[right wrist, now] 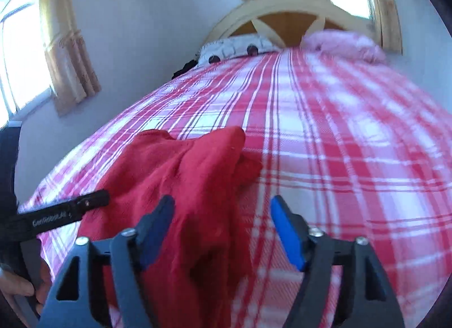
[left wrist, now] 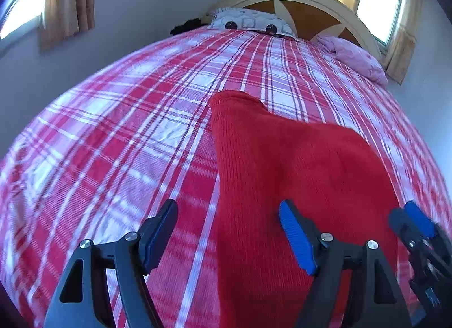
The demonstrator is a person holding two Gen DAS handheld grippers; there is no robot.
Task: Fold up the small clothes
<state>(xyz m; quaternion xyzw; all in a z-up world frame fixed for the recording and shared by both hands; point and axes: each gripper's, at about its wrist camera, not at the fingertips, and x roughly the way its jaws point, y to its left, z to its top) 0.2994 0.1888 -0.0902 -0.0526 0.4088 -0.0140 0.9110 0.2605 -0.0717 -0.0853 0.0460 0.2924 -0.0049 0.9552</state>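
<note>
A small red knitted garment (left wrist: 288,175) lies on the plaid bed; in the right wrist view it (right wrist: 180,175) looks rumpled, with folds along its right edge. My left gripper (left wrist: 230,236) is open, its jaws wide apart over the garment's left edge and holding nothing. My right gripper (right wrist: 221,232) is open over the garment's right edge, also empty. The right gripper shows at the lower right of the left wrist view (left wrist: 418,232). The left gripper's finger shows at the left of the right wrist view (right wrist: 84,203).
The bed has a red and white plaid sheet (left wrist: 127,136). A patterned pillow (left wrist: 248,20) and a pink pillow (left wrist: 353,57) lie by the arched wooden headboard (left wrist: 308,9). A dark item (left wrist: 186,26) sits at the bed's far left corner. Curtained windows flank the bed.
</note>
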